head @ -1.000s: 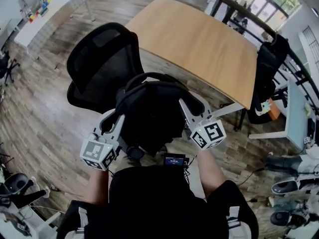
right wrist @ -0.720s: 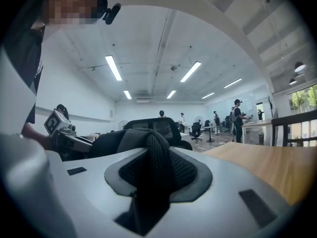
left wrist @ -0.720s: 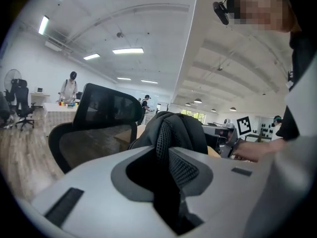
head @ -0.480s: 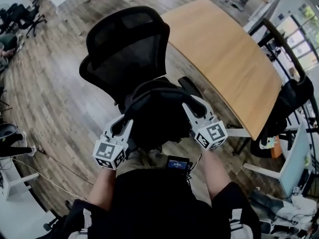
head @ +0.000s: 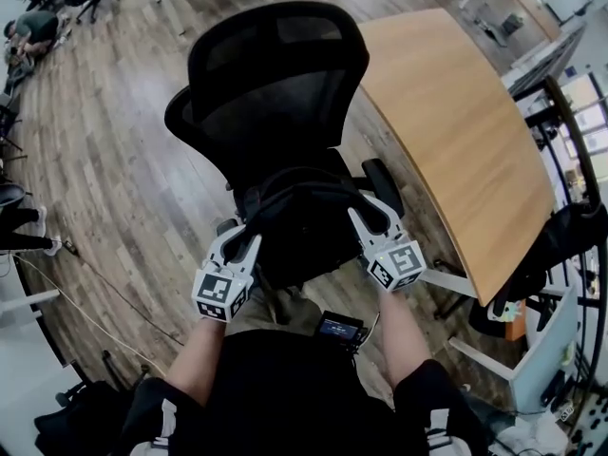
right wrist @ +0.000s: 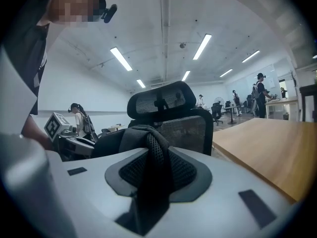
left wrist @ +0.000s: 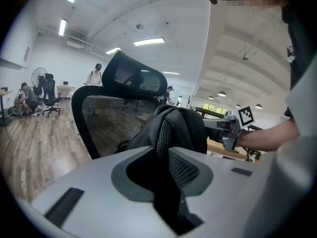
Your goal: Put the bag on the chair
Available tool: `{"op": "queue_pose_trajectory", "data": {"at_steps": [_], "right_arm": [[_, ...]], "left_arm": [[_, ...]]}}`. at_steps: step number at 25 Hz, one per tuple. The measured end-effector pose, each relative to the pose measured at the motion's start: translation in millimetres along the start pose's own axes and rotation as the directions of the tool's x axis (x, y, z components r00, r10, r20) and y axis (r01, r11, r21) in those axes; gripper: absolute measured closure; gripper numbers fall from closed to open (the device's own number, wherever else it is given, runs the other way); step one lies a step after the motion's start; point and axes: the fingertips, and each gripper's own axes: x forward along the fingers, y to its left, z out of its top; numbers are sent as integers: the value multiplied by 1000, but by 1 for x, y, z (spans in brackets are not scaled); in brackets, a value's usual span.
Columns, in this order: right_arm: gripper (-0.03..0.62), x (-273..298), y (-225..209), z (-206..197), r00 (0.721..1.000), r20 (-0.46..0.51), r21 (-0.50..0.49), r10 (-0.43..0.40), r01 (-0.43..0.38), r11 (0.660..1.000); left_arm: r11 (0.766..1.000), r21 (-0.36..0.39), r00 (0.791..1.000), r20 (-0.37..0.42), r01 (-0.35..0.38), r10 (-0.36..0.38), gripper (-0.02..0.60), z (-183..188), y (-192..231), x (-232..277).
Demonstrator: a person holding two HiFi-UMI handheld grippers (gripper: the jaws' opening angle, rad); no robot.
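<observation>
The black bag point(head: 296, 228) hangs between my two grippers, over the seat of the black mesh office chair point(head: 275, 88). My left gripper point(head: 246, 243) is shut on a mesh shoulder strap point(left wrist: 167, 150) at the bag's left side. My right gripper point(head: 365, 220) is shut on the other strap point(right wrist: 151, 162) at the right side; its jaws have just been closing a little, with the strap between them. In the left gripper view the bag point(left wrist: 181, 128) sits in front of the chair back point(left wrist: 104, 120). The chair's seat is hidden under the bag.
A wooden table point(head: 461, 131) stands close to the right of the chair, its edge near my right gripper. Wood-plank floor point(head: 104, 169) lies to the left. Another dark chair point(head: 560, 236) stands at the far right. People stand in the background of both gripper views.
Both grippers have sunk with the bag toward the chair. The chair now stands straight ahead and nearer, with the bag over its seat.
</observation>
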Motion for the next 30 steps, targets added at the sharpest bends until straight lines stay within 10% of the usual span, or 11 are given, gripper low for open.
{"op": "queue_pose_trajectory", "data": {"at_steps": [30], "right_arm": [[444,185,-102,-87,962,-261,28,-81,91,995]], "left_arm": [[958,-184,962,-201,-219,182,477,-48,141,138]]}}
